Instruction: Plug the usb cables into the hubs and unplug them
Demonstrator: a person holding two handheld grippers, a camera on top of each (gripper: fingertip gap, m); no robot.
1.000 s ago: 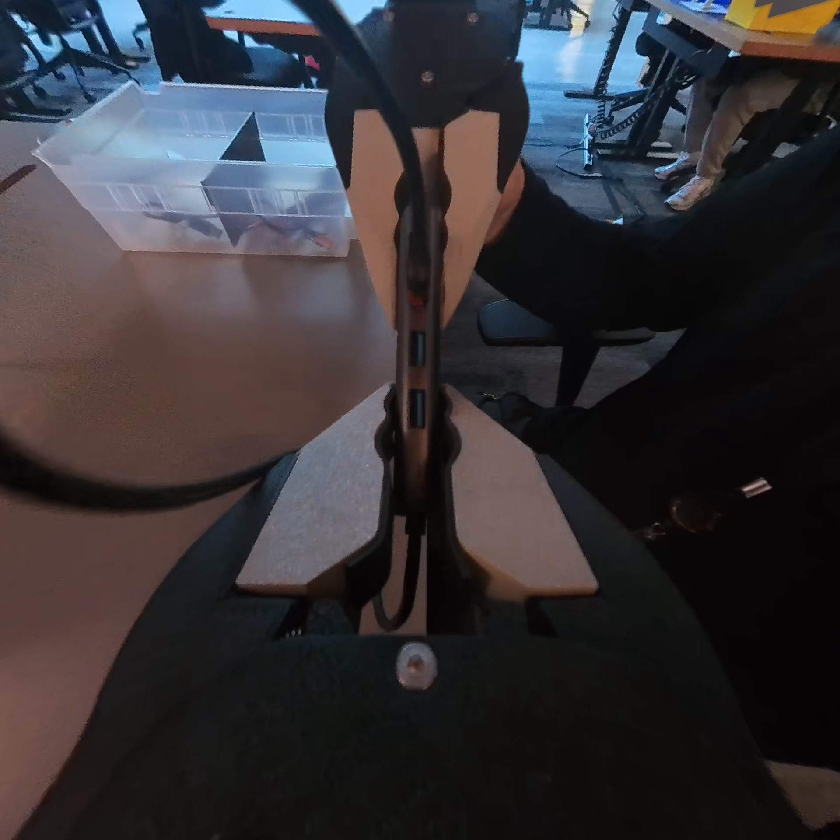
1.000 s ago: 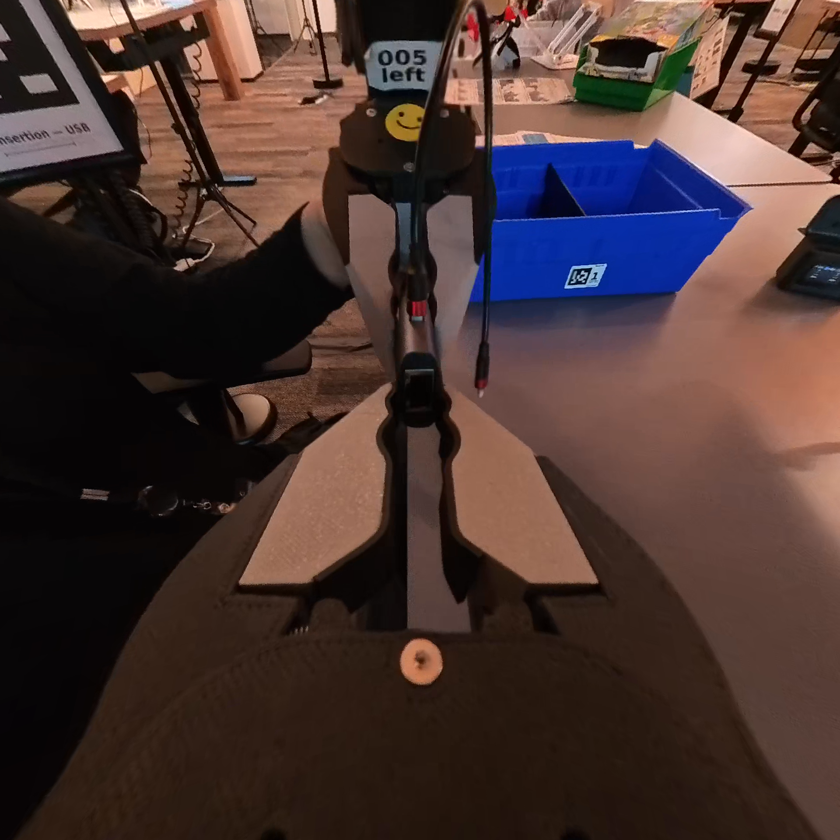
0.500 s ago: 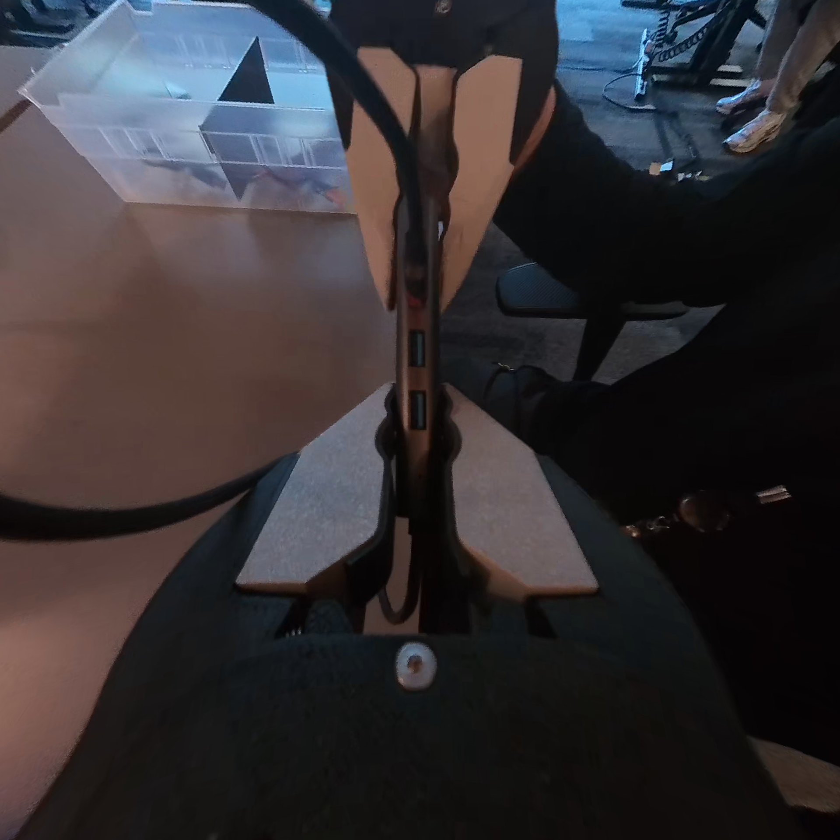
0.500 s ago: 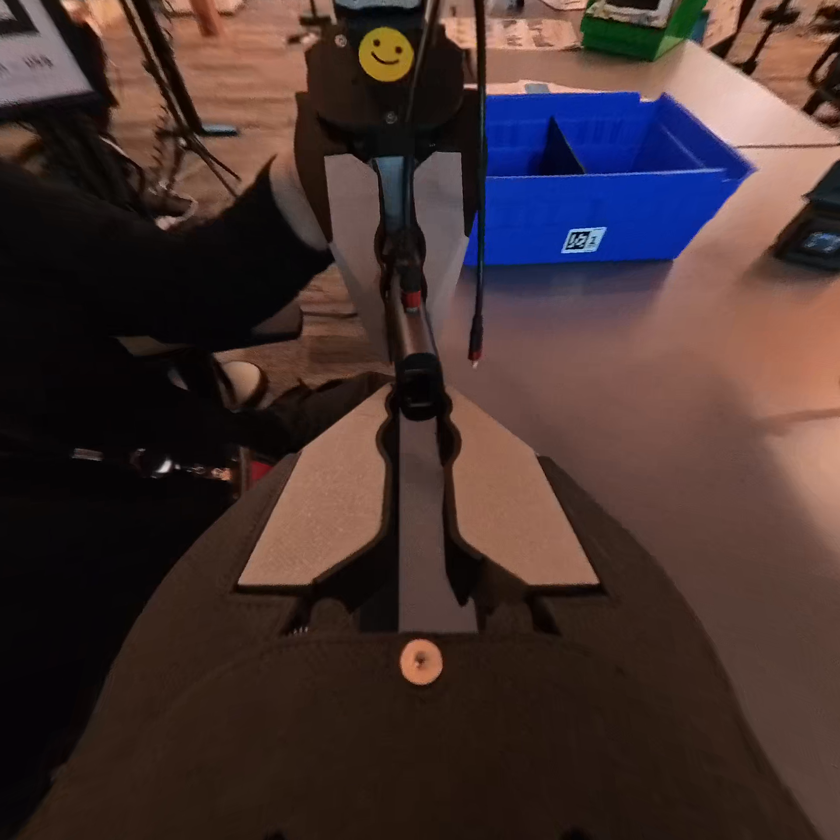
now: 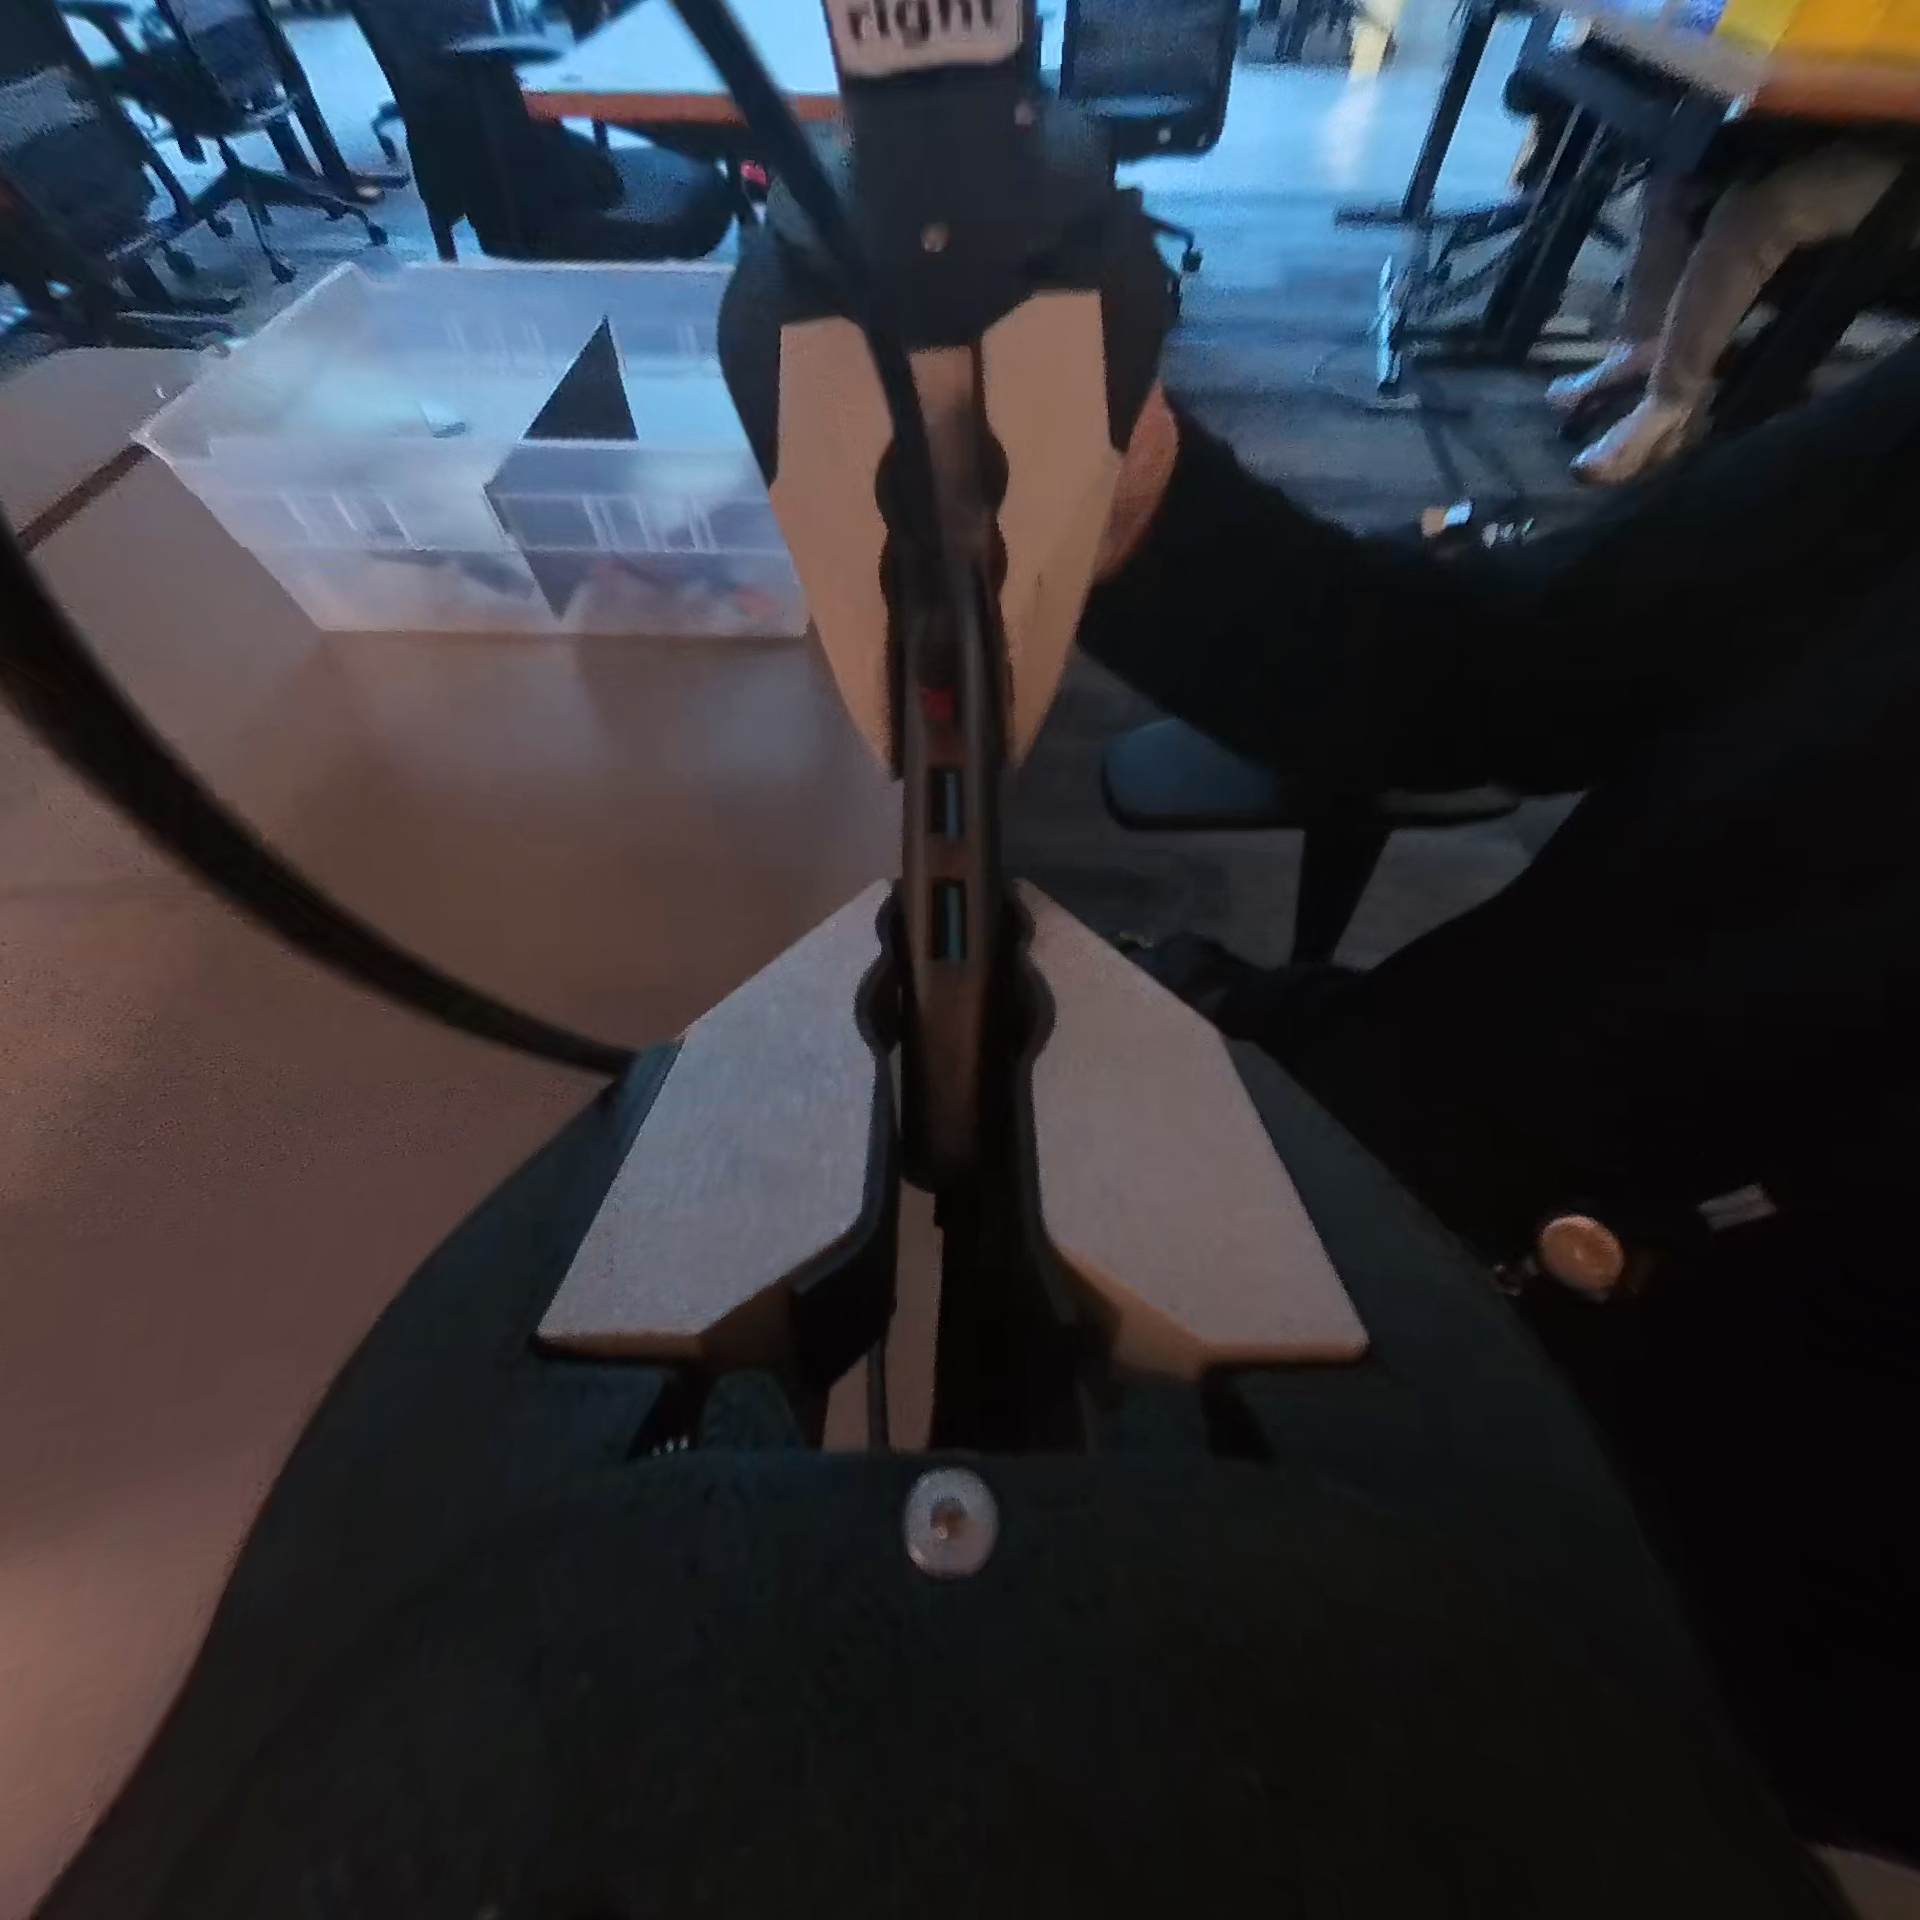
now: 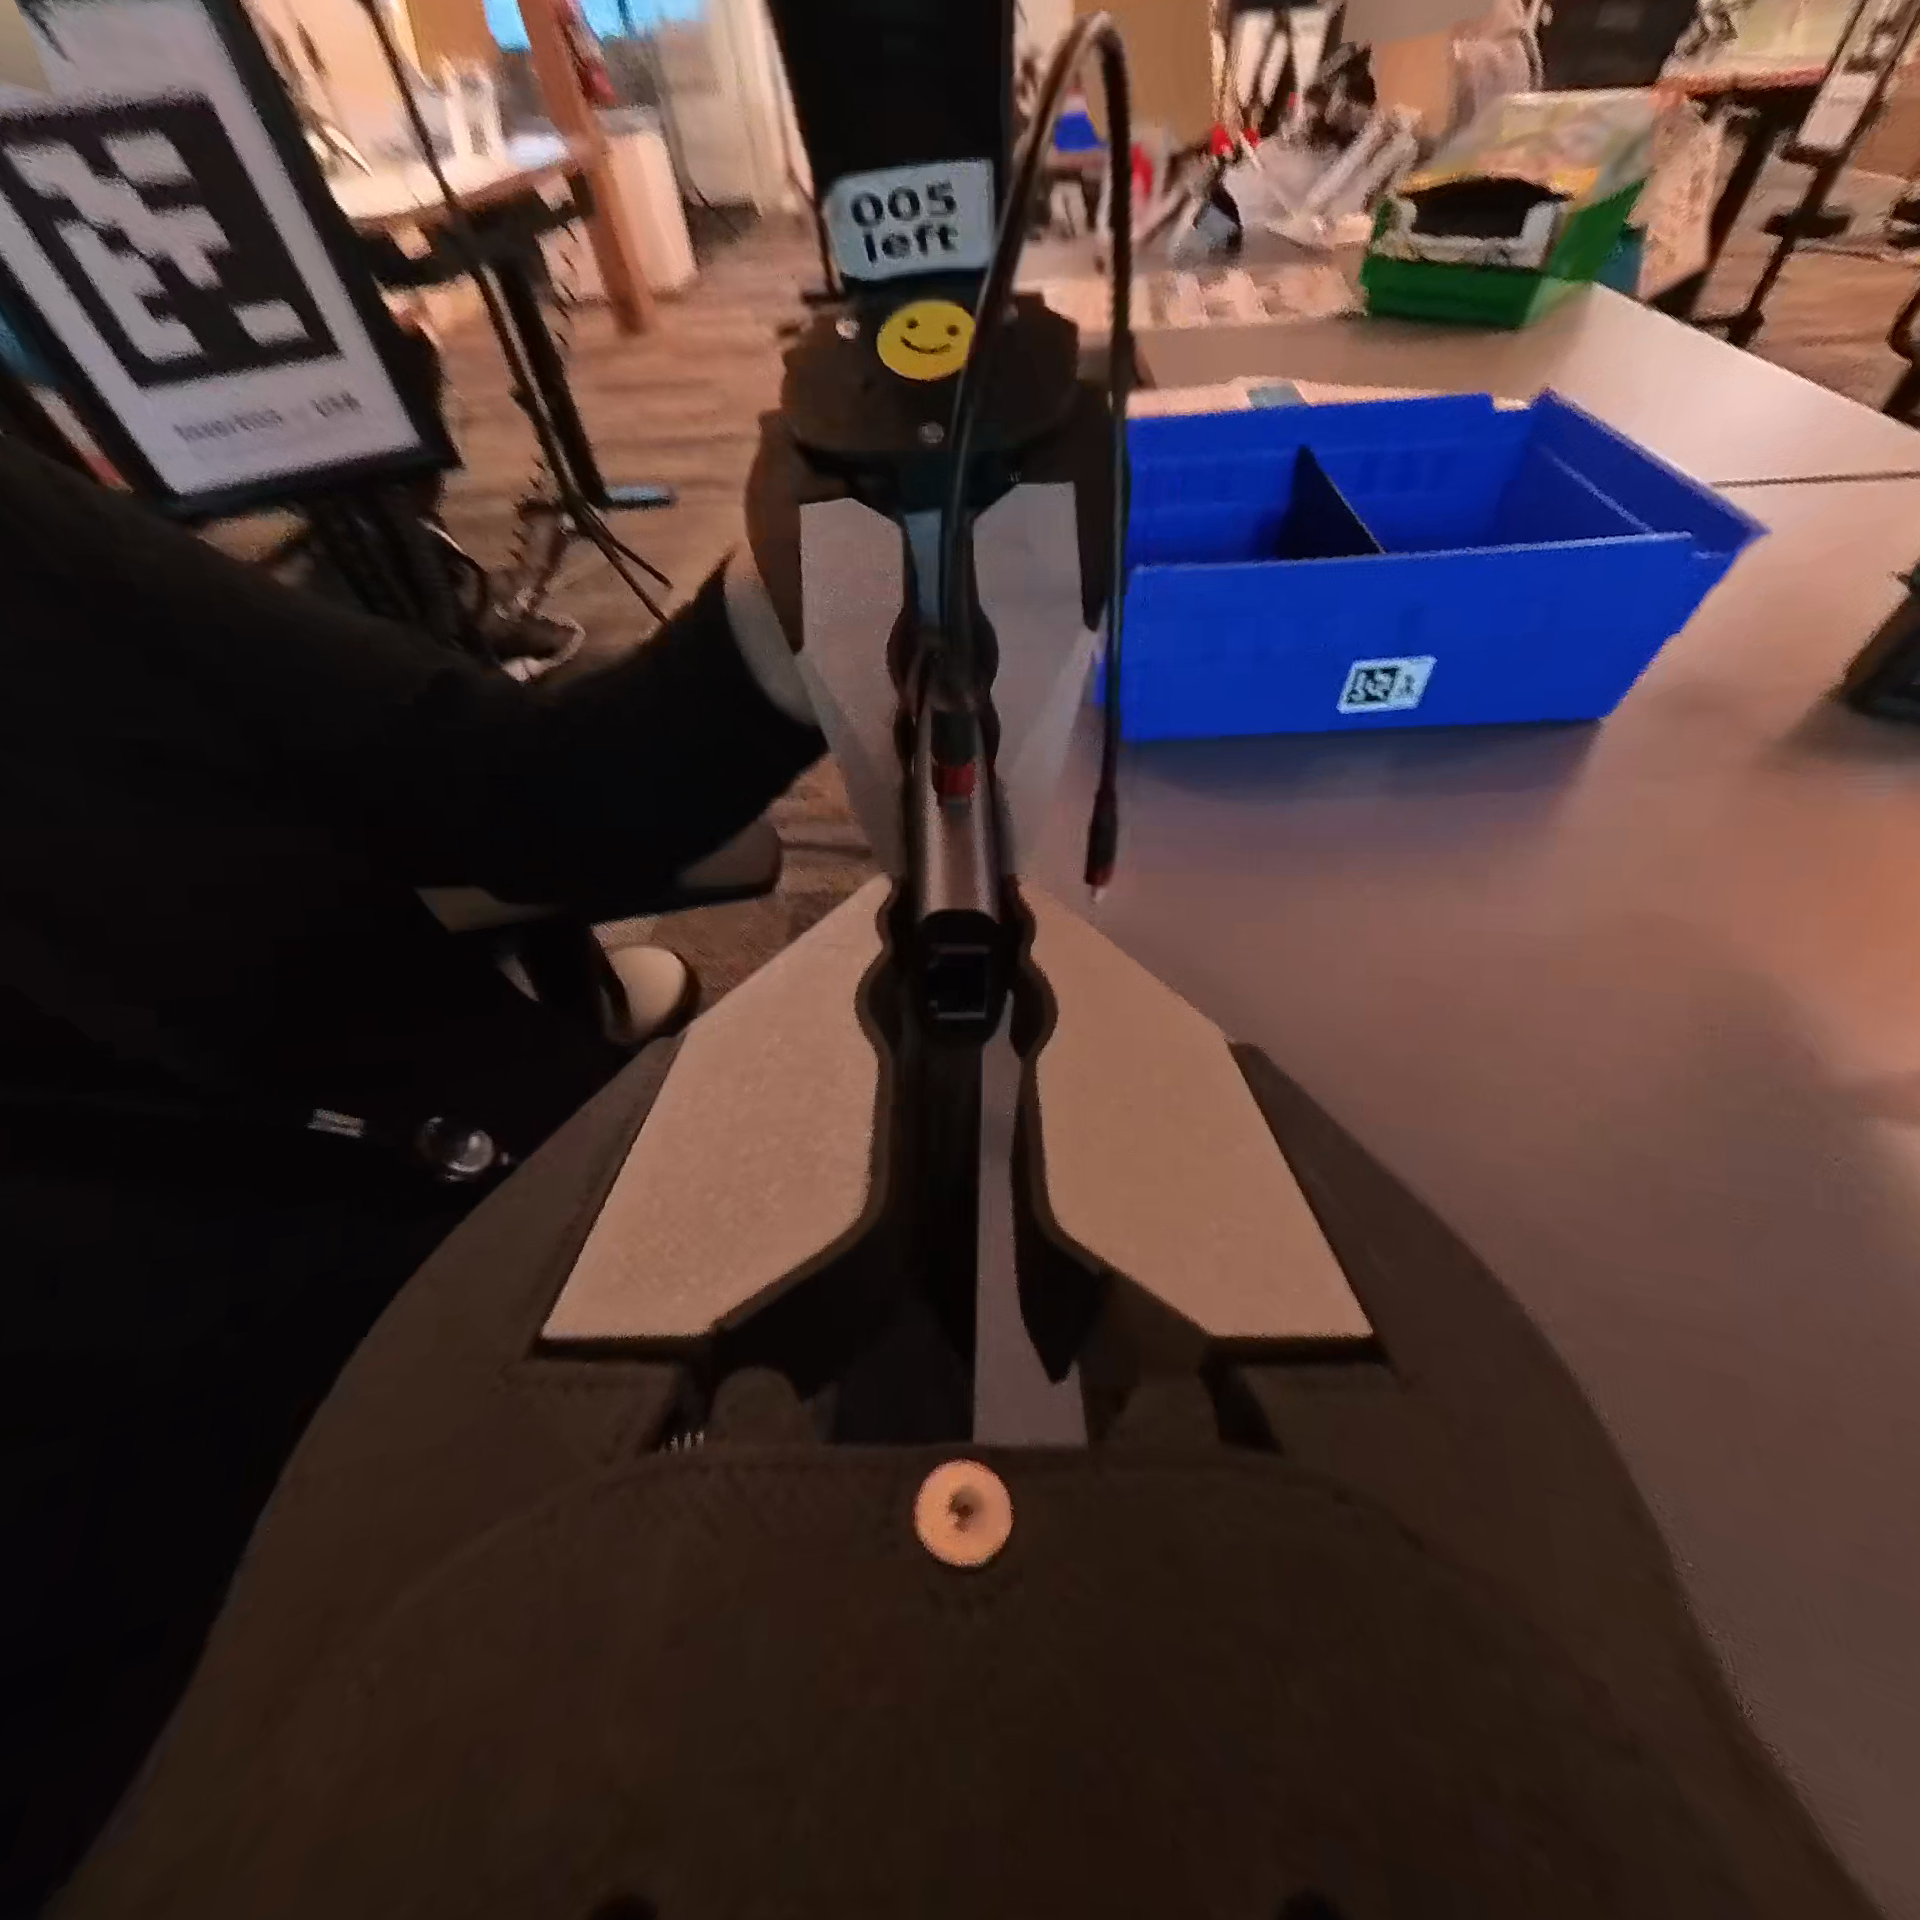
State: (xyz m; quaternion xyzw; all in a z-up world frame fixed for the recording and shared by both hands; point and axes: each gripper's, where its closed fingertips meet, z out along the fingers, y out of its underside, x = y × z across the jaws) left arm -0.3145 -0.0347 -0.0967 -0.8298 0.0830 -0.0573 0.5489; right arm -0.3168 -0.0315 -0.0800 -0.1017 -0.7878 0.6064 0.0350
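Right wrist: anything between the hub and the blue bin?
Yes. A loose black cable hangs between hub and bin, its red-tipped plug free above the table. Seen in the right wrist view.

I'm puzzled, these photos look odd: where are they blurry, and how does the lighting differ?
Left wrist view: dim, bluish light; the clear bin is blurred, the hub sharper. Right wrist view: warmer orange light; the blue bin smears.

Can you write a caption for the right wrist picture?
Two grippers hold a dark USB hub between them, beside a blue bin.
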